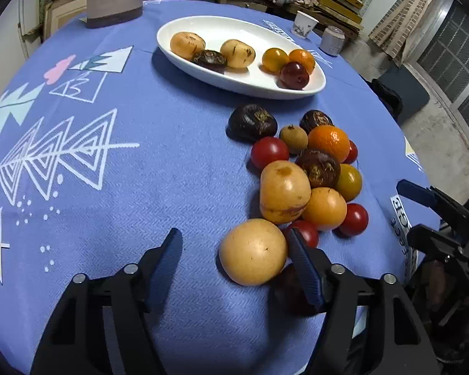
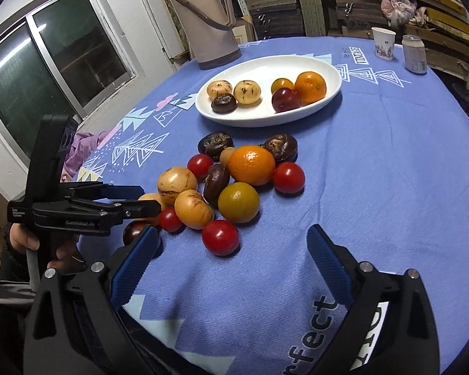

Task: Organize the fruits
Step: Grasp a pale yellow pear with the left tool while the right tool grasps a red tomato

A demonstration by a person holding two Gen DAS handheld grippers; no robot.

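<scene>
The left gripper hung low at the near left edge of the fruit pile, jaws about half open and holding nothing; the yellow fruit lay between them, close against the right pad, with a clear gap to the left pad. The right gripper waited near the pile's near side with jaws wide and empty, the nearest red tomato just beyond its tips. The pile sat on the blue cloth of the table, near of the white dish, which already carried two groups: pale yellow and dark fruit at its left, orange and red ones at its right. The step in hand looked like taking that yellow fruit. To do it well, the left gripper would best shift a little right so the fruit sat centred, since a one-sided close would likely roll it into the small tomato touching behind. The squeeze should be gentle, across the widest part, because the skin looked smooth and the shape round. A straight lift, then a set-down beside the pale fruit at the dish's left, would keep the sorting consistent. The right gripper should stay off until the left one was out of the way.
</scene>
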